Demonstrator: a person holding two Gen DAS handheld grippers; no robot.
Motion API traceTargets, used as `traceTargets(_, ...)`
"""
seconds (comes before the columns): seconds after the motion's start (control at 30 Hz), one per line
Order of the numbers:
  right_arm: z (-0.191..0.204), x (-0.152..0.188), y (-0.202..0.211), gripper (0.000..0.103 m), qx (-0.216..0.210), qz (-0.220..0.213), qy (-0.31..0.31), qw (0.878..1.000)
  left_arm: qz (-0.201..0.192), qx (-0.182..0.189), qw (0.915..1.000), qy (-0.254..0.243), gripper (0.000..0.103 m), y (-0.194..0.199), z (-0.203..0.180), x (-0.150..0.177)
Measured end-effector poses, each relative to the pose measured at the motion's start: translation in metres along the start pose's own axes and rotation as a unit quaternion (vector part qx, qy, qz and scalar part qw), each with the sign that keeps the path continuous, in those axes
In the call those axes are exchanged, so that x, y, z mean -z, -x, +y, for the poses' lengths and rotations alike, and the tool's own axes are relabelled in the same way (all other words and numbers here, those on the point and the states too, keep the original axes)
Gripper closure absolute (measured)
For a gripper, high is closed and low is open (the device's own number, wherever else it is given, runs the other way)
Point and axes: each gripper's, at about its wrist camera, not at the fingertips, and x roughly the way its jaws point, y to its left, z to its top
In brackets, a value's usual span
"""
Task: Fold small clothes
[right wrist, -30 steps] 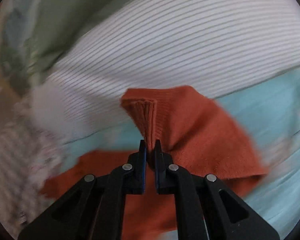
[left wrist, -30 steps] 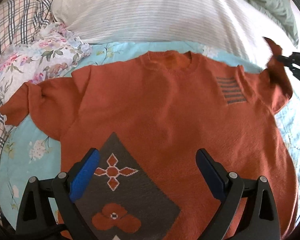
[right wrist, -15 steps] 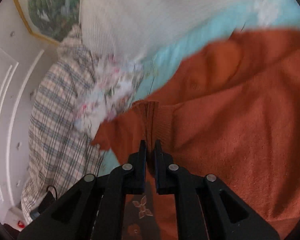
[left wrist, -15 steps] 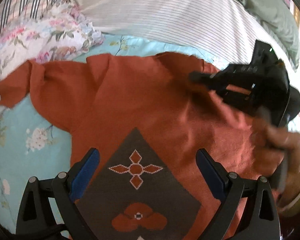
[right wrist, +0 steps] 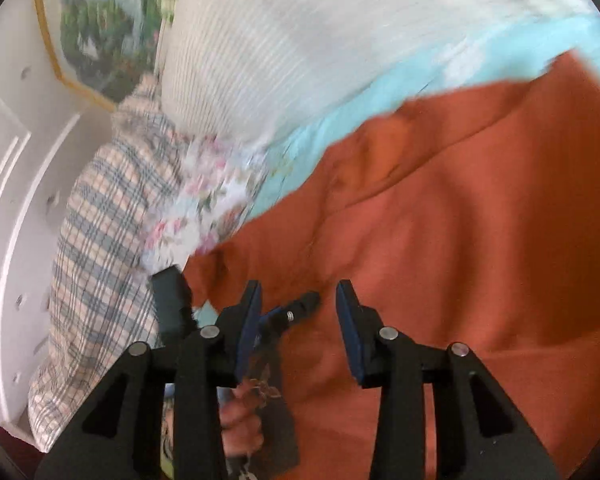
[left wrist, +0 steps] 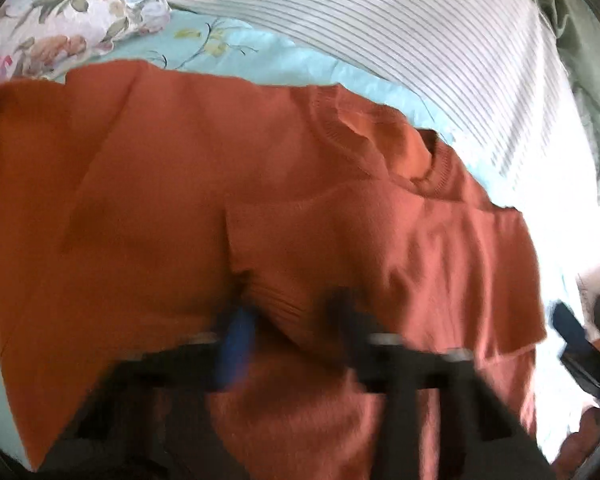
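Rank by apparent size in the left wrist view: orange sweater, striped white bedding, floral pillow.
1. orange sweater, fills most of the frame, though nearest the camera.
2. striped white bedding.
3. floral pillow, partly cut off at the edge.

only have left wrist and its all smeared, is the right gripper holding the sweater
Observer: No. The right gripper has just been opening; its jaws stand apart and grip nothing, with the sweater lying beyond them.
Operator: ok whats off past the sweaters far sleeve
Observer: A plaid pillow lies next to the floral cloth, in front of a white wall.
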Motion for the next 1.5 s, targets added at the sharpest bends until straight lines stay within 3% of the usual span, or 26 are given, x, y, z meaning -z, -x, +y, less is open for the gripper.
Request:
traceTargets(0.03, -0.003, 0.0, 0.012, 0.063, 0.013, -0.014, -0.002, 1.0, -0.002, 0.0, 1.0, 0.0, 0.094, 0.003, 0.001, -0.001)
traceTargets(0.2, -0.027, -0.009, 0.08, 0.063, 0.112, -0.082, -0.001, 0.99, -0.09, -0.047, 0.9949, -0.005, 0.095, 0.058, 0.019, 0.004)
traceTargets(0.23, -0.038, -0.015, 0.092, 0.063, 0.147, -0.089, -0.004, 0.985, -0.09, -0.052, 0.9945, -0.012, 0.095, 0.058, 0.022, 0.005)
traceTargets(0.33, -0.062, -0.031, 0.096, 0.063, 0.198, -0.089, -0.014, 0.976, -0.066, -0.054, 0.9963, -0.006, 0.095, 0.048, 0.036, 0.005)
traceTargets(0.47, -0.091, -0.052, 0.069, 0.063, 0.224, -0.048, -0.013, 0.973, -0.065, -0.056, 0.9962, -0.014, 0.095, 0.047, 0.038, 0.009)
traceTargets(0.63, -0.114, -0.066, 0.03, 0.063, 0.238, -0.002, -0.01, 0.971, -0.059, -0.064, 0.996, 0.021, 0.095, 0.046, 0.056, 0.017)
traceTargets(0.83, -0.122, -0.066, 0.025, 0.063, 0.219, -0.002, -0.016, 0.976, -0.057, -0.08, 0.9949, 0.022, 0.095, 0.046, 0.052, 0.023)
traceTargets(0.87, -0.122, -0.065, 0.024, 0.072, 0.213, 0.004, -0.017, 0.977, -0.056, -0.078, 0.9952, 0.021, 0.095, 0.046, 0.048, 0.023)
traceTargets(0.9, -0.12, -0.065, 0.023, 0.091, 0.208, 0.009, -0.016, 0.978, -0.057, -0.077, 0.9953, 0.017, 0.095, 0.048, 0.044, 0.021)
traceTargets(0.93, -0.117, -0.065, 0.026, 0.091, 0.209, 0.013, -0.014, 0.978, -0.06, -0.073, 0.9955, 0.012, 0.095, 0.051, 0.039, 0.02)
traceTargets(1.0, -0.101, -0.068, 0.043, 0.092, 0.228, -0.007, 0.012, 0.974, -0.067, -0.067, 0.9956, 0.0, 0.095, 0.056, 0.03, 0.019)
traceTargets(1.07, -0.088, -0.072, 0.063, 0.099, 0.277, -0.036, 0.043, 0.959, -0.061, -0.062, 0.9962, -0.013, 0.095, 0.049, 0.022, 0.021)
traceTargets(1.23, -0.105, -0.072, 0.052, 0.098, 0.342, -0.007, 0.036, 0.939, -0.037, -0.08, 0.9959, -0.022, 0.095, 0.027, 0.019, 0.029)
traceTargets(1.3, -0.086, -0.064, 0.059, 0.098, 0.35, -0.033, 0.058, 0.934, -0.041, -0.073, 0.9963, -0.022, 0.094, 0.028, 0.02, 0.03)
traceTargets(1.33, -0.077, -0.06, 0.062, 0.096, 0.345, -0.041, 0.063, 0.936, -0.041, -0.071, 0.9964, -0.02, 0.094, 0.028, 0.021, 0.031)
traceTargets(1.4, -0.063, -0.049, 0.061, 0.086, 0.296, -0.043, 0.066, 0.952, -0.042, -0.07, 0.9965, -0.014, 0.094, 0.029, 0.024, 0.031)
traceTargets(1.47, -0.067, -0.039, 0.047, 0.053, 0.248, -0.005, 0.052, 0.967, -0.048, -0.076, 0.9959, -0.013, 0.094, 0.033, 0.028, 0.033)
traceTargets(1.5, -0.076, -0.031, 0.036, 0.052, 0.253, 0.016, 0.04, 0.966, -0.053, -0.082, 0.9952, -0.012, 0.094, 0.036, 0.03, 0.034)
